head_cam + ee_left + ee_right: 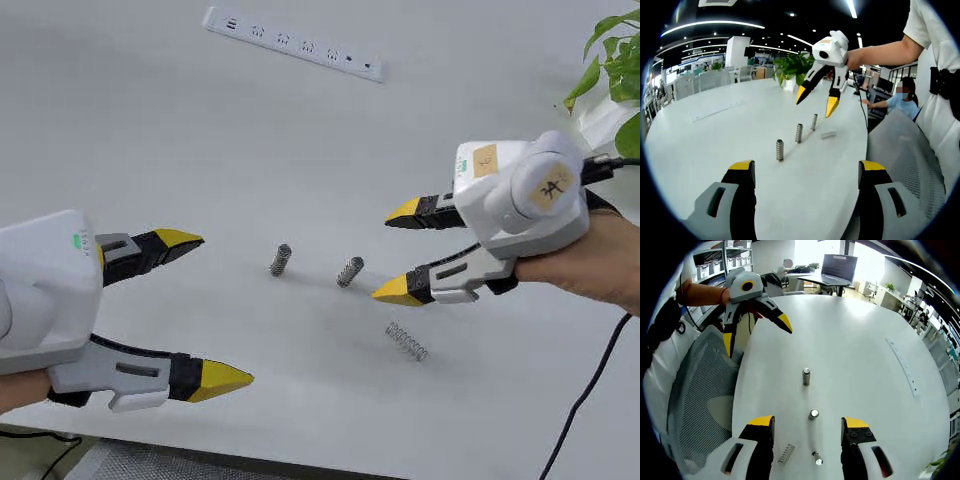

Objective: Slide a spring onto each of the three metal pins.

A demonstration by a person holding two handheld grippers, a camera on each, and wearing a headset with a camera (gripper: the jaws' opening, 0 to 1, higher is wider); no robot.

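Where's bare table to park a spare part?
Free: the wide stretch between the power strip and the pins; also the near strip between the left tool and the loose spring. Crowded: mid-table, where pins, loose spring and right tool bunch.

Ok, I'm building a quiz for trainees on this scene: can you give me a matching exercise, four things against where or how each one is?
Things:
1. loose spring
2. power strip
3. plant
4. right gripper

Place or state:
A. open, held in the air
B. at the far side of the table
C. lying flat on the table
D. green, in the top right corner of the head view

Pairs: 1-C, 2-B, 3-D, 4-A
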